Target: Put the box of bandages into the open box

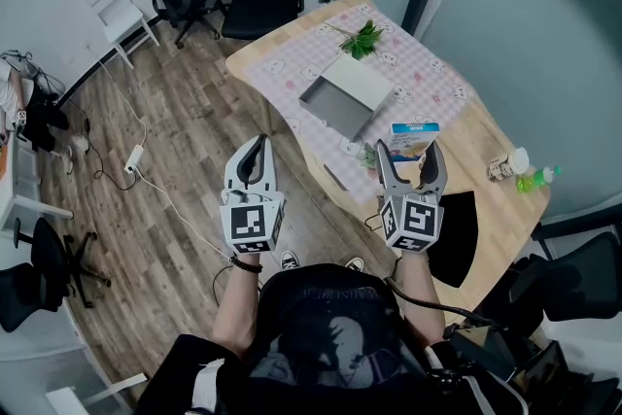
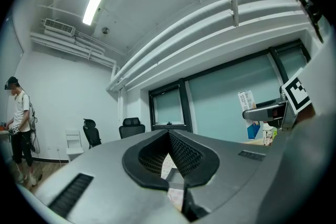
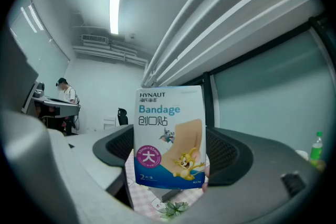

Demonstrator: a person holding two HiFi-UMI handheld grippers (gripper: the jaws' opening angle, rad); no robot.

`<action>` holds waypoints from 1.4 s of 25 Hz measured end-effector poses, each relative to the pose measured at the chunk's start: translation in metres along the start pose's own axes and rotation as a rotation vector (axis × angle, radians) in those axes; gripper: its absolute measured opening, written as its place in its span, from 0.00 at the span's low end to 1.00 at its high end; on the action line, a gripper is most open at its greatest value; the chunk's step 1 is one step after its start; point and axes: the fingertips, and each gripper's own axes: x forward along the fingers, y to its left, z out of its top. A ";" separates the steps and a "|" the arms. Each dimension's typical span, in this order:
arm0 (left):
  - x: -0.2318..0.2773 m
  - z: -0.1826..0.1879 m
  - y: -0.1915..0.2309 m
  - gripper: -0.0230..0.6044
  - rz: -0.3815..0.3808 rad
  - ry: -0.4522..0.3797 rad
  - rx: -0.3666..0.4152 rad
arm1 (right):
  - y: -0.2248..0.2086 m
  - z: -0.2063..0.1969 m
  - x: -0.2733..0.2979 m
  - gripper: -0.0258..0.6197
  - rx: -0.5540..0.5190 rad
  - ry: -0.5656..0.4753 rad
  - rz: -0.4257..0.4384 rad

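The right gripper (image 1: 409, 151) is clamped on the upright box of bandages (image 3: 169, 136) above the table's (image 1: 486, 126) near edge, apparently for carrying to the open box (image 1: 335, 109) farther left, while the left gripper (image 1: 258, 143), jaws together and empty, hangs spare off the table.

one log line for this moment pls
left claw: shut, empty | right claw: shut on bandage box, upright | open box: ahead, not yet reached
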 end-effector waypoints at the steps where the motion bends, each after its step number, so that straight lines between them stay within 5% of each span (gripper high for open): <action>1: 0.000 0.002 0.000 0.04 0.001 -0.003 0.002 | 0.000 0.000 0.000 0.71 -0.001 -0.002 0.000; 20: 0.038 0.008 0.046 0.04 -0.082 -0.027 0.003 | 0.031 0.013 0.042 0.71 -0.047 0.016 -0.082; 27: 0.097 -0.006 0.078 0.04 -0.129 -0.020 -0.005 | 0.043 0.010 0.094 0.71 -0.095 0.032 -0.120; 35: 0.183 -0.015 0.057 0.04 -0.137 -0.011 0.030 | 0.009 -0.015 0.173 0.71 -0.087 0.062 -0.105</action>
